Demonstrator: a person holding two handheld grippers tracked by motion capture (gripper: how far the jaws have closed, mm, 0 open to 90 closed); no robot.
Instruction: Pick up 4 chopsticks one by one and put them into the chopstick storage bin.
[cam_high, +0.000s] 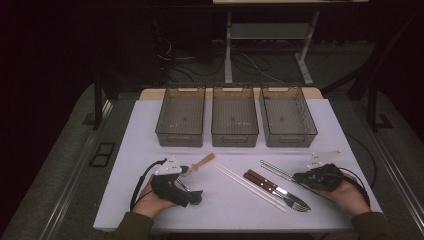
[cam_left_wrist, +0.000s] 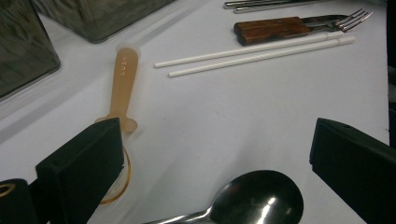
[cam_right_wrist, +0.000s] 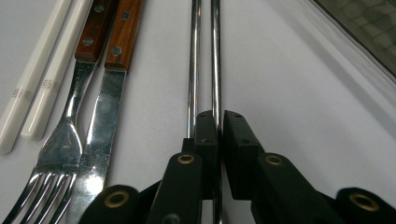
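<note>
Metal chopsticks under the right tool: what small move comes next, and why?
Probably lift the right tool straight up a little. Its jaws stand nearly shut around one rod of the metal chopsticks, which still lie flat on the table beside the fork and knife. A short raise would show whether the grip holds before heading toward the bins.
</note>
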